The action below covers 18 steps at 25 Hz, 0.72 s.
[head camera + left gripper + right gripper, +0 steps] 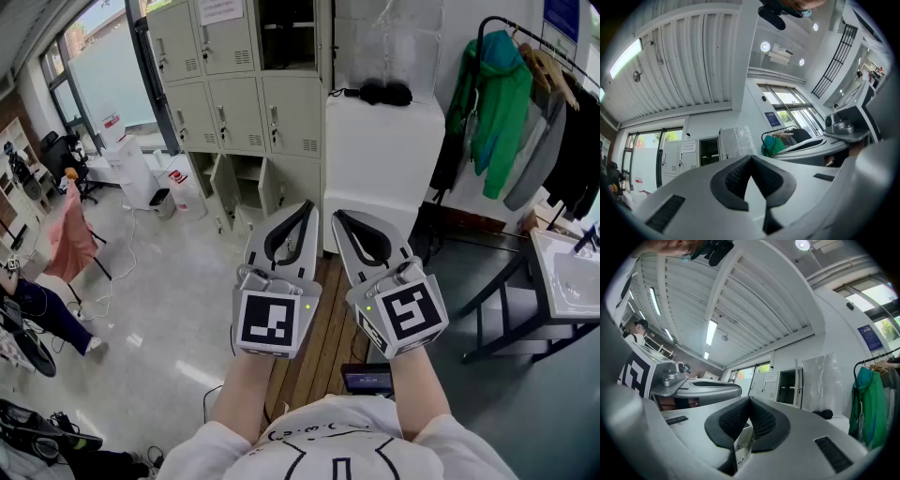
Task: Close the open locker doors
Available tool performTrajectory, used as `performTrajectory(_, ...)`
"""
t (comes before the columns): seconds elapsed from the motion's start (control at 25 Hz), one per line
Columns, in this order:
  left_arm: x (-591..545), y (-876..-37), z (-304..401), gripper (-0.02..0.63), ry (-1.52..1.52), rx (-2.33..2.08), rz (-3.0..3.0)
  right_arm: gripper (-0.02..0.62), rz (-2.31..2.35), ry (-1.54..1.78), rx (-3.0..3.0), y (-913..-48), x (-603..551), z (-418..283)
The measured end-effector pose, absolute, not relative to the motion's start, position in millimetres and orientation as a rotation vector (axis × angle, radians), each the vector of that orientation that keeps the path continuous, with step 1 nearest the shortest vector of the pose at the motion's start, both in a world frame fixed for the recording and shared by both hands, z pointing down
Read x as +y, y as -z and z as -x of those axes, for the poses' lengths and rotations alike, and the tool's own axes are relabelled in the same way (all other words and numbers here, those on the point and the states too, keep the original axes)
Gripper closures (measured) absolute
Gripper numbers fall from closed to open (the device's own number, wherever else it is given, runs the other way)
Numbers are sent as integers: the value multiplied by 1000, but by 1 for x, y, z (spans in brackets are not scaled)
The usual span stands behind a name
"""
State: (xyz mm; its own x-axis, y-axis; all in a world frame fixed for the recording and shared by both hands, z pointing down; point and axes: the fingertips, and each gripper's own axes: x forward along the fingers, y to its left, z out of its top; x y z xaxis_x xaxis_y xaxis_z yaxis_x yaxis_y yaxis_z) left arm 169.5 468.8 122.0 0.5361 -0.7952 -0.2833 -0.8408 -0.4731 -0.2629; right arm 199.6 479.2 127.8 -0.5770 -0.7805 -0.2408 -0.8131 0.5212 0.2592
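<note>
A bank of cream lockers (239, 103) stands against the far wall in the head view. Two bottom-row doors hang open (223, 187) (267, 186), and a top compartment (286, 33) shows dark and doorless from here. My left gripper (307, 206) and right gripper (338, 215) are held side by side well short of the lockers, both shut with nothing between the jaws. The left gripper (751, 157) tilts upward in its own view, with the lockers (686, 154) small behind it. Past the right gripper (750, 400) the dark open compartment (788, 387) shows.
A white plastic-wrapped cabinet (384, 155) with a black object (384, 92) on top stands right of the lockers. A clothes rack holds a green jacket (497, 98) at far right, above a table (572, 272). A wooden floor strip (319, 328) runs underfoot. A seated person (37, 309) and white bins (164, 197) are at left.
</note>
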Motion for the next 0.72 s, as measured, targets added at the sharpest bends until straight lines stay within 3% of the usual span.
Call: performTrajectory(0.72,395,-118,-197,578,-175,1404,2393,574,1302,-570,2681,-119,406,-225)
